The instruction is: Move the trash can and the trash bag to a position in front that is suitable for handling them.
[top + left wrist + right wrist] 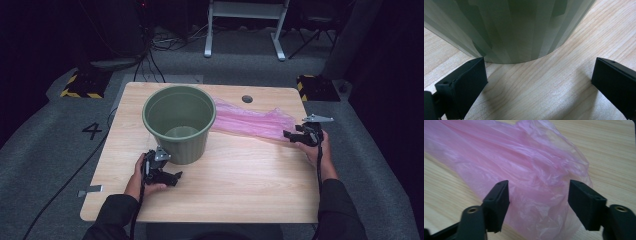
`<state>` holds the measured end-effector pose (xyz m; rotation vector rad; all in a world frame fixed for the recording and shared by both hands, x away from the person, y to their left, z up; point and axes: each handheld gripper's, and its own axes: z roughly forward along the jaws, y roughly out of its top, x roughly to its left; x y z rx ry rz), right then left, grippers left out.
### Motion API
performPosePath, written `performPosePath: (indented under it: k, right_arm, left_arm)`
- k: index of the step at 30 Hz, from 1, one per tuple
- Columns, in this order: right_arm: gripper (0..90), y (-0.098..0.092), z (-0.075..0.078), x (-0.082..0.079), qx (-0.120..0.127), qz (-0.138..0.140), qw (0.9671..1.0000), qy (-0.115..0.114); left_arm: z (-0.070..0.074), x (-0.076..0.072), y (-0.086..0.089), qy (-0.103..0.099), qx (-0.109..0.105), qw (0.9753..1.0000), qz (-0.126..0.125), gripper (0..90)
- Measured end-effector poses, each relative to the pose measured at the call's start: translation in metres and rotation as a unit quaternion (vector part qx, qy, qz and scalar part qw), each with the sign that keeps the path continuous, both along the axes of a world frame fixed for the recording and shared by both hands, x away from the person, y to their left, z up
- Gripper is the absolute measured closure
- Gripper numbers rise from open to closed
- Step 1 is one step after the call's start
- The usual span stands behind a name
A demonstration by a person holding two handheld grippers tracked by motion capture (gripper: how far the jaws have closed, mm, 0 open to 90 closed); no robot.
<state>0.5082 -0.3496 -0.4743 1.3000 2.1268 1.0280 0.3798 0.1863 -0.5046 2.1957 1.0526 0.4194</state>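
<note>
Grey carpet surrounds a light wooden table (240,185), and behind it the room is dark. On the table stands a green bucket (180,122), upright, and a pink plastic bag (255,122) lies flat just beside it, toward the right. The left tool (172,177) rests on the table near the foot of the bucket; in the left gripper view its jaws are wide apart, with bare wood between them. The right tool (290,135) is at the right end of the bag; in the right gripper view its jaws stand apart with the crumpled plastic between them, not clamped.
</note>
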Motion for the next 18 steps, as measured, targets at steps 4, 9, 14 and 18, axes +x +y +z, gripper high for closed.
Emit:
performPosePath:
  k: [4, 9, 14, 18]
  right_arm:
    - [48.7, -0.001, -0.008, 0.004, -0.004, -0.006, 0.9999, 0.012]
    - [68.2, 0.001, -0.017, 0.007, -0.025, 0.005, 0.9987, 0.044]
    - [74.8, 0.004, -0.019, 0.002, -0.020, 0.018, 0.9988, 0.042]
    - [79.1, 0.007, -0.020, -0.007, -0.011, 0.033, 0.9985, 0.041]
  left_arm:
    - [0.000, 0.000, 0.000, 0.000, 0.000, 1.0000, 0.002, 0.1]
    - [0.000, 0.000, 0.000, 0.001, 0.001, 1.0000, 0.004, 0.1]
    - [0.000, -0.001, -0.002, 0.000, 0.001, 1.0000, 0.009, 0.3]
    - [0.000, -0.001, -0.003, 0.000, 0.001, 0.9999, 0.015, 0.1]
